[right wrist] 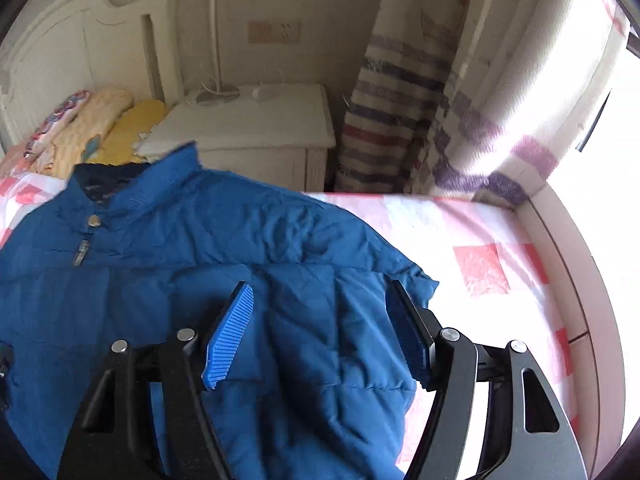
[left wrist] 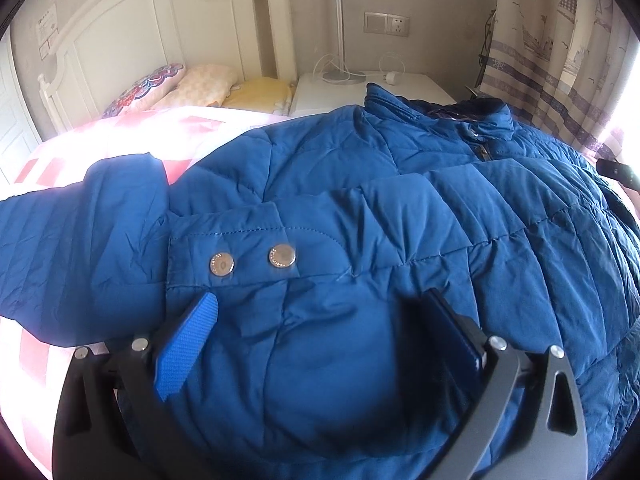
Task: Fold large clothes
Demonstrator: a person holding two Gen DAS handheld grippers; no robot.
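A blue quilted puffer jacket [left wrist: 360,184] lies front up on the bed, collar toward the headboard. A cuff with two metal snaps [left wrist: 248,258] lies folded over the jacket's front. My left gripper [left wrist: 320,304] is open just above the jacket, below the cuff, with nothing between its pads. In the right wrist view the jacket [right wrist: 200,248] fills the lower left. My right gripper [right wrist: 320,300] is open over the jacket's right side, its right pad [right wrist: 408,332] near the jacket's edge.
The bed has a pink and white checked cover [right wrist: 480,248]. Pillows [left wrist: 192,84] lie by the white headboard [left wrist: 160,32]. A white nightstand [right wrist: 256,124] stands beside the bed, with a striped curtain [right wrist: 392,112] at the right. The right bed edge [right wrist: 576,280] runs along the window side.
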